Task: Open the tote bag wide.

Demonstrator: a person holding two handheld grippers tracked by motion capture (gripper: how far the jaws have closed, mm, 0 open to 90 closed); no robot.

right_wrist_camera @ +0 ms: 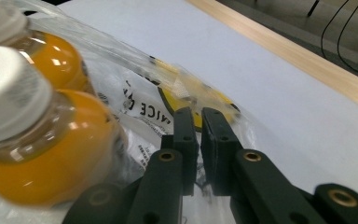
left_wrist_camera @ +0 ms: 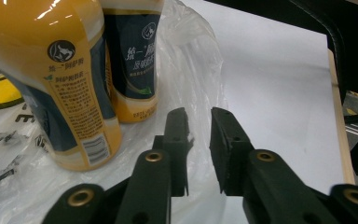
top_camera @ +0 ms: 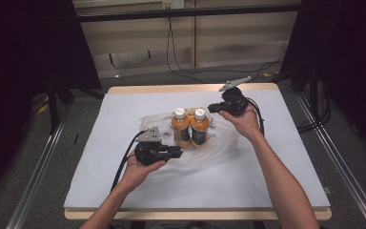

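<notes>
Now, scene: we look down on a table [top_camera: 276,157] covered with a pale sheet, a clear plastic bag [top_camera: 219,143] spread near its middle and two orange drink bottles [top_camera: 190,126] standing on it.
Bottles: both are upright, white-capped and touching side by side, a little nearer the far edge of the table than the near one; we read dark blue labels with printed text in the left gripper view.
Bag: crumpled film lies flat under and around the bottles, with black lettering and a yellow round print showing through it in the right gripper view.
Left hand-held gripper [top_camera: 177,152]: we see it held level just beside the bottles on their near-left side, over the bag's near edge; its jaws stand a narrow gap apart, and a fold of the film lies against the tip of one jaw, though the pads do not press together on it.
Right hand-held gripper [top_camera: 211,109]: we see it at the bottles' far-right side, toward the far right corner of the table, pointing at the caps; its jaws are nearly together with a thin slit between them. Film lies right at the jaw tips, and we cannot tell whether any of it is pinched.
Hands: each forearm comes in from the near edge, one to each hand-held gripper.
</notes>
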